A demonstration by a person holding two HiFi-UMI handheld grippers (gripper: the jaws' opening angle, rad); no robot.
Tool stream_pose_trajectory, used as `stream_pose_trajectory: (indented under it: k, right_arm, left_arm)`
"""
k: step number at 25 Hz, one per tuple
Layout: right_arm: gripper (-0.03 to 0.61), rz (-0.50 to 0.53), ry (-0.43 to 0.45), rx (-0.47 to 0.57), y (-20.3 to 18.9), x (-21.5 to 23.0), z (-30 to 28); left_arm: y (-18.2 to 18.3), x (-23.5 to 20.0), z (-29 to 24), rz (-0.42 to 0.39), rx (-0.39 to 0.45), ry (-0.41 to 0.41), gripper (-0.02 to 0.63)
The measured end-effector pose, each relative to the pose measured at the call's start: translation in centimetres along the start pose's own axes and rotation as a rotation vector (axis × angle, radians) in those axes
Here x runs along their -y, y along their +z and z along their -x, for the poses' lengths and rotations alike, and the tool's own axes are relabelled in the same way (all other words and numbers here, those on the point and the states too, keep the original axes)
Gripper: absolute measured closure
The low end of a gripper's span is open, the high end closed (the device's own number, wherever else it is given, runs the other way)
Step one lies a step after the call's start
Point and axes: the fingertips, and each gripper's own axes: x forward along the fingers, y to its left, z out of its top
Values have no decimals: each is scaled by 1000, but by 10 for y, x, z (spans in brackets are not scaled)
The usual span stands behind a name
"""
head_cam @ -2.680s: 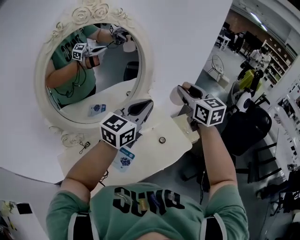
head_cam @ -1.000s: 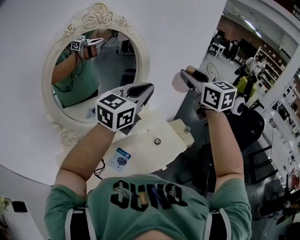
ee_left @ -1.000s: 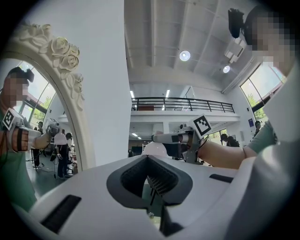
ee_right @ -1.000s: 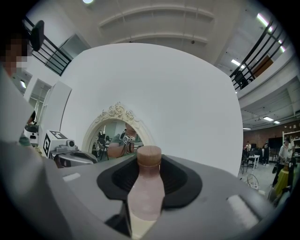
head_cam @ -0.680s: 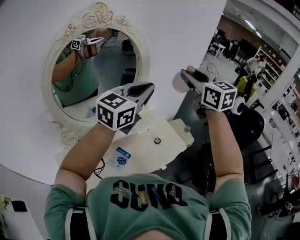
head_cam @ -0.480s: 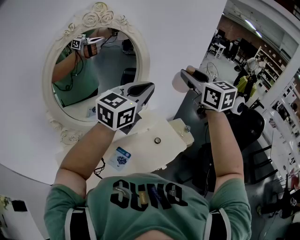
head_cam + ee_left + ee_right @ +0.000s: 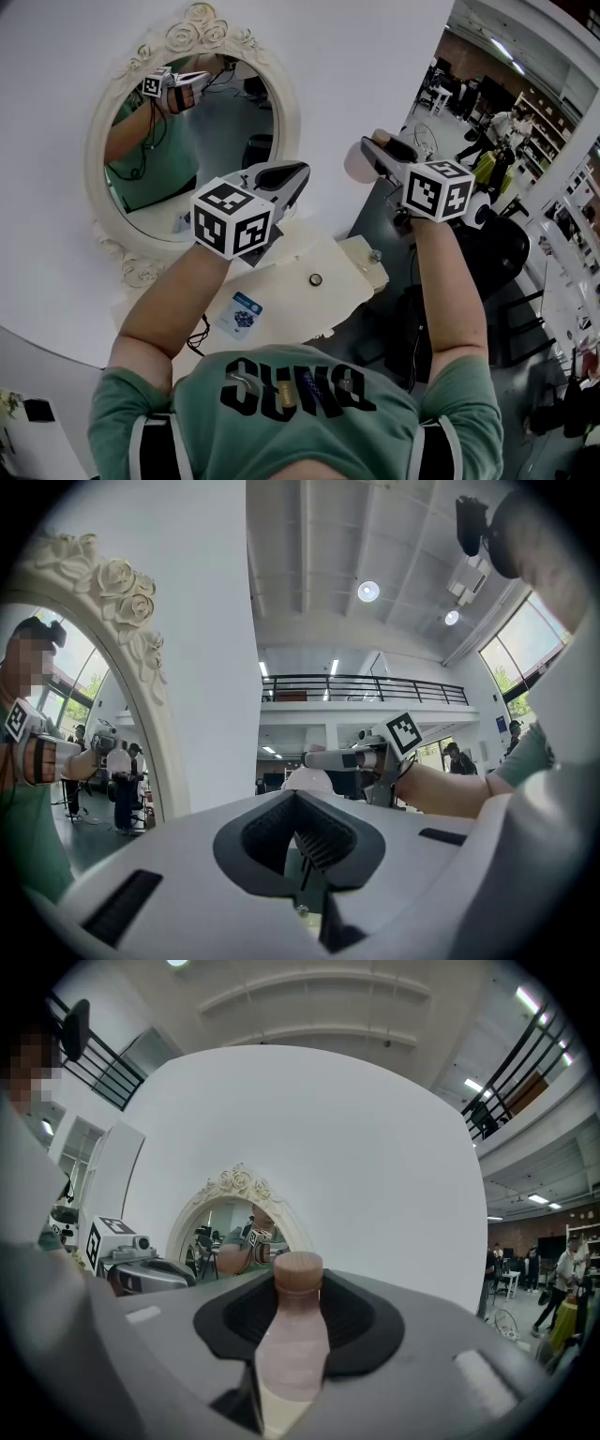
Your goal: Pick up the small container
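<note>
brown-capped small container (image 7: 289,1354) tight between jaws of the right gripper (image 7: 300,1309); left gripper (image 7: 298,829) pinched together, empty, near mirror (image 7: 286,112)

Premises are presenting as a large open work hall: mezzanine railing (image 7: 361,682) is running beneath a high ceiling (image 7: 309,574); a staged vanity table (image 7: 286,295) and ornate mirror (image 7: 187,131) are standing inside.

Left tool (image 7: 296,171) shut; right tool (image 7: 373,146) gripping, level.
</note>
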Motion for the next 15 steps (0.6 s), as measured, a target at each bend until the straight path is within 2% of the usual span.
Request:
stream_pose_trajectory:
  k: [15]
  right_arm:
    - [433, 6, 9, 4, 4, -5, 1]
  left_arm:
    - [1, 2, 1, 1, 4, 1, 614]
